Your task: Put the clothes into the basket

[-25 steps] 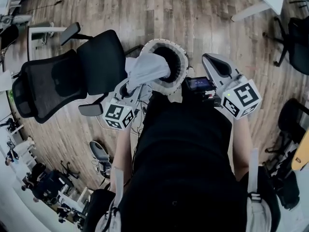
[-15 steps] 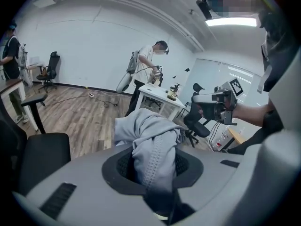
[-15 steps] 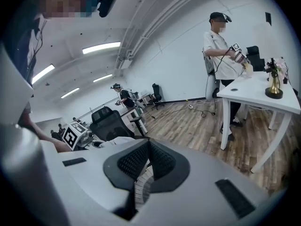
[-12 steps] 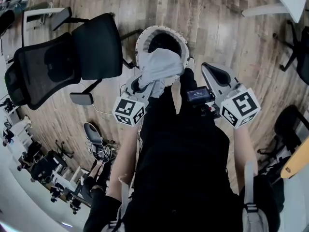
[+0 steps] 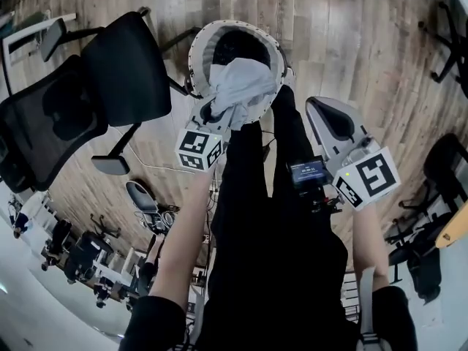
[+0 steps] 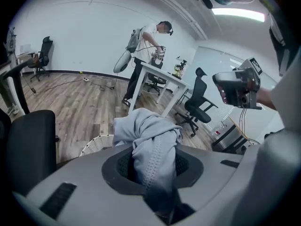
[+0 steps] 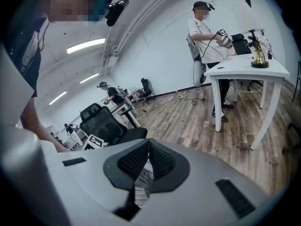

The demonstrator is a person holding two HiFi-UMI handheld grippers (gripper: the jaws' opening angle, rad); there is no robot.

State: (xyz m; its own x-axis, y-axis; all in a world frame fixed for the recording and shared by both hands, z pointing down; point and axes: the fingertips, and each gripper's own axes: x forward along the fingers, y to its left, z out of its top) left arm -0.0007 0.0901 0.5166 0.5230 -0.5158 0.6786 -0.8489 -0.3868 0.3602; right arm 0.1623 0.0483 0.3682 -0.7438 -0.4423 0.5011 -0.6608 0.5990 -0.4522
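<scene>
Head view: left gripper clamps grey garment over white basket; right gripper closed.

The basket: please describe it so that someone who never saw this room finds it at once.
In the head view, on the wooden floor, look just right of the black office chair. The basket stands there: round and white, dark inside. Unlike its neighbours, it has a grey garment hanging above it.
</scene>
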